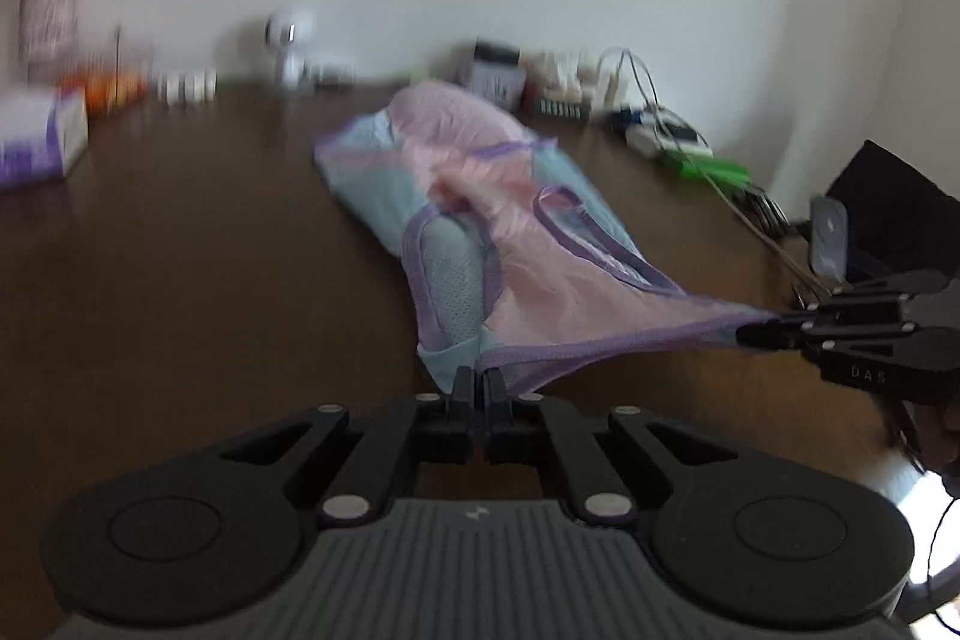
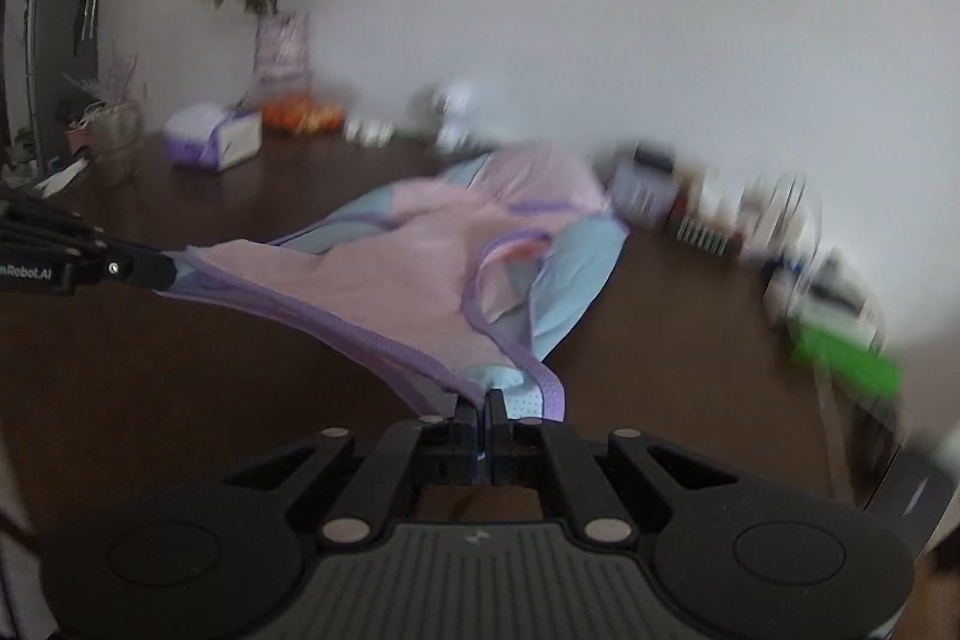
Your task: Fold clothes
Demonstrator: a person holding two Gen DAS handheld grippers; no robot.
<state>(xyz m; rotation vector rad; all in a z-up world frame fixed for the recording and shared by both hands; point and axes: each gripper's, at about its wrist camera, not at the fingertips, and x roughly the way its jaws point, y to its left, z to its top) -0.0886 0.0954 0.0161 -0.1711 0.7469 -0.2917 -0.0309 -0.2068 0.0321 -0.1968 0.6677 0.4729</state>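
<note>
1. Dark brown wooden surface (image 1: pixel 180 280) is seen, smooth and faintly glossy; its far edge along the white wall is lined with clutter, much of it blurred.
2. The garment (image 1: pixel 474 196) is laid along the middle of the surface: a thin sleeveless top in pink and pale blue panels, edged in purple binding, with perforated mesh visible on the blue parts. The far end rests on the surface; the near hem is lifted and stretched between the two grippers.
3. Left gripper (image 1: pixel 479 379): black jaws are pressed together, pinching one corner of the purple hem. The same is seen from the right wrist view (image 2: pixel 165 271).
4. Right gripper (image 2: pixel 483 403): jaws are pressed together, pinching the other hem corner; it is also visible at the side of the left wrist view (image 1: pixel 753 334).
5. Risks, judged:
   - Slippery light mesh could be pulled out of either pinch if the hem is tensioned too hard.
   - The fold could land skewed if the hands are not carried evenly; the loose pink layer is already bunched mid-garment.
   - The cables (image 1: pixel 654 100) and green item (image 1: pixel 708 166) near the right edge could be snagged or swept by the cloth.
   - A tissue box (image 2: pixel 213 139) and flower vase (image 2: pixel 281 46) stand well apart, so less risk is judged there.
</note>
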